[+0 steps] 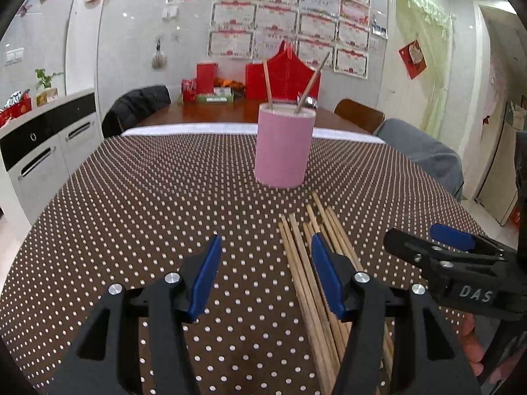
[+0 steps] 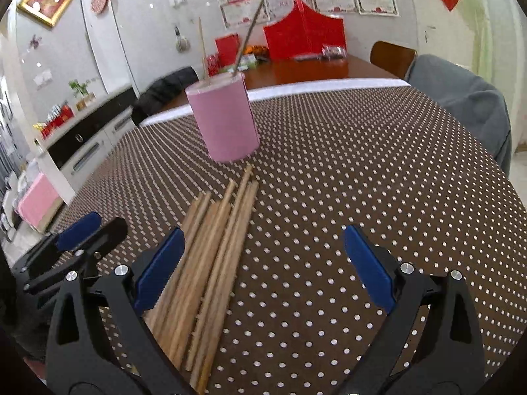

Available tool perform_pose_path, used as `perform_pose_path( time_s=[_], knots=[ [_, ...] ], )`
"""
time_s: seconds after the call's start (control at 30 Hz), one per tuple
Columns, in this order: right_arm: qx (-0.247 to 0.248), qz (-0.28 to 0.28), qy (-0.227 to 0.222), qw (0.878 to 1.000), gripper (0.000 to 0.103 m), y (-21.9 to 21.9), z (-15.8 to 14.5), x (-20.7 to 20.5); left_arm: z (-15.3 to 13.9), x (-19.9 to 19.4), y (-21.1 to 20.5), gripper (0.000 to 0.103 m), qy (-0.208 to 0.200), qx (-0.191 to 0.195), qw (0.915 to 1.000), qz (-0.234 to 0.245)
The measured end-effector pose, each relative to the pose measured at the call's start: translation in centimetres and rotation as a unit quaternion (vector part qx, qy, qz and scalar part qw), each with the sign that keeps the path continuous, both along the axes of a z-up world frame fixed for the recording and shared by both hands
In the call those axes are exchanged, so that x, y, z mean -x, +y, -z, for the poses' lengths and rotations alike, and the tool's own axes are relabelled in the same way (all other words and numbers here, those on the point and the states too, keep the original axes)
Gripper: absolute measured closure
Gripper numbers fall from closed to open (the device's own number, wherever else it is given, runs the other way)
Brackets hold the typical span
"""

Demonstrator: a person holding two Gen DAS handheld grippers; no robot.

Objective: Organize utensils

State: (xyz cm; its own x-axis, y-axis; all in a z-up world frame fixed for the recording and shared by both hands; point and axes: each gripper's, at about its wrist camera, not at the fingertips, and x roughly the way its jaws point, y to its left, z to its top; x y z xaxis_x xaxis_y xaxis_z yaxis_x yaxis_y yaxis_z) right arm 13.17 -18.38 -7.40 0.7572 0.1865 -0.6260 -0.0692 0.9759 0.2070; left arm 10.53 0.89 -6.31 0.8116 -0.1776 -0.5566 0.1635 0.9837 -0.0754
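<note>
left gripper point(image 1: 266, 276): held low over the cloth with jaws spread and nothing between them; its right finger is seen over the left part of the sticks.
right gripper point(image 2: 263, 270): also spread wide and empty; part of the bundle lies between its fingers, toward the left one.
chopsticks point(image 2: 210, 250): a loose bundle lying flat on the dotted cloth point(image 2: 362, 171), tips pointed toward the cup, sticks touching one another.
cup point(image 1: 283, 148): pink, upright, just beyond the stick tips; two sticks are already stood in it, leaning apart.
step judged: picking from the bundle for the cup; most sticks are still left.
advice: one stick at the bundle's edge is best singled out, gripped near its middle, lifted level, then tipped upright over the rim so the cup is not knocked.
writing: "das" is read on the right gripper's body in the left view; wall certificates are too small to be read.
</note>
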Motion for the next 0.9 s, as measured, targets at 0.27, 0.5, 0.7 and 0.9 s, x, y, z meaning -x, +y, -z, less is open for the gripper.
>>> perform_pose_path(
  time_s=[0.27, 0.5, 0.7, 0.9],
  knots=[
    [0.040, 0.022, 0.054, 0.998, 0.008, 0.2, 1.9, -1.4, 1.4, -1.1, 0.3, 0.046, 0.051, 0.020, 0.9985, 0.008],
    [0.056, 0.025, 0.099, 0.993, 0.008, 0.7, 3.3, -2.8, 2.2, -1.6, 0.5, 0.046, 0.078, 0.029, 0.9965, 0.010],
    [0.067, 0.023, 0.113, 0.991, 0.008, 1.0, 3.3, -3.6, 2.7, -2.0, 0.5, 0.046, 0.097, 0.035, 0.9946, 0.011],
    [0.094, 0.028, 0.120, 0.988, 0.008, 1.9, 3.0, -4.4, 3.0, -2.3, 0.7, 0.046, 0.106, 0.043, 0.9934, 0.011]
  ],
)
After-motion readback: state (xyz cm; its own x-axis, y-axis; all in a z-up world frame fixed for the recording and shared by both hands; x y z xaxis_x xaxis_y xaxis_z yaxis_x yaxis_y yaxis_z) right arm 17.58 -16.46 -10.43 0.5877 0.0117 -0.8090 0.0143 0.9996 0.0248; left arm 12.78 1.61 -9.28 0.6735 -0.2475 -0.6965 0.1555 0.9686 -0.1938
